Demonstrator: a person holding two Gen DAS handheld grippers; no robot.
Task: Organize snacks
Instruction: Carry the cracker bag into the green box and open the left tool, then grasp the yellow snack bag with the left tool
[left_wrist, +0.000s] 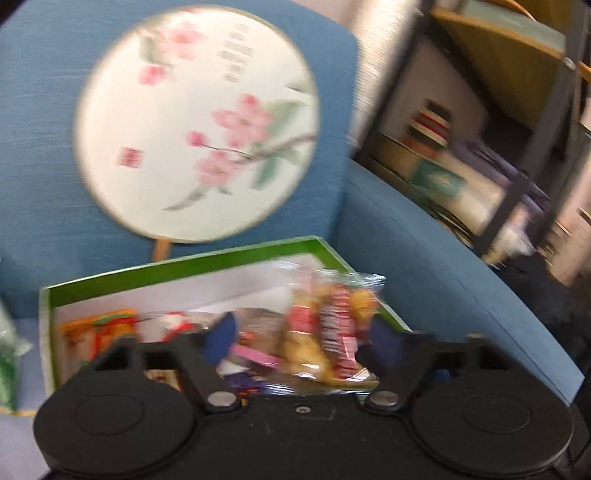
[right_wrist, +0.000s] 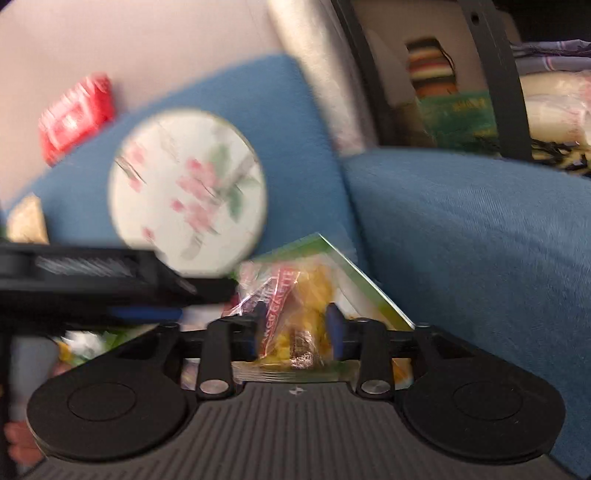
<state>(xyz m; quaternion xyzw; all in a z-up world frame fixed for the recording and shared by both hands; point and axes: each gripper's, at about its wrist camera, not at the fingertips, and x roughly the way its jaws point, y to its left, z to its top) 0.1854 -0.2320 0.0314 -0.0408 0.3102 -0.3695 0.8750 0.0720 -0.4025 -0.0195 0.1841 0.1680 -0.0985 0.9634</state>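
Note:
In the left wrist view a green-rimmed box (left_wrist: 184, 264) with a white inside sits on the blue sofa seat and holds several snack packets. A clear bag of yellow snacks with red labels (left_wrist: 325, 332) lies over its right part. My left gripper (left_wrist: 303, 338) stands wide open around the bag, with gaps at its blue pads. In the right wrist view a similar clear bag of yellow snacks (right_wrist: 295, 314) sits at the box's right corner (right_wrist: 354, 273). It lies between the fingers of my right gripper (right_wrist: 295, 325), which looks open. The left gripper's black body (right_wrist: 110, 280) reaches in from the left.
A round painted fan (left_wrist: 195, 122) leans on the sofa back cushion behind the box. The blue armrest (left_wrist: 443, 277) rises right of the box. A metal shelf (left_wrist: 517, 147) with fabrics stands beyond it. A red packet (right_wrist: 74, 114) lies on the sofa back, a green packet (left_wrist: 7, 369) at far left.

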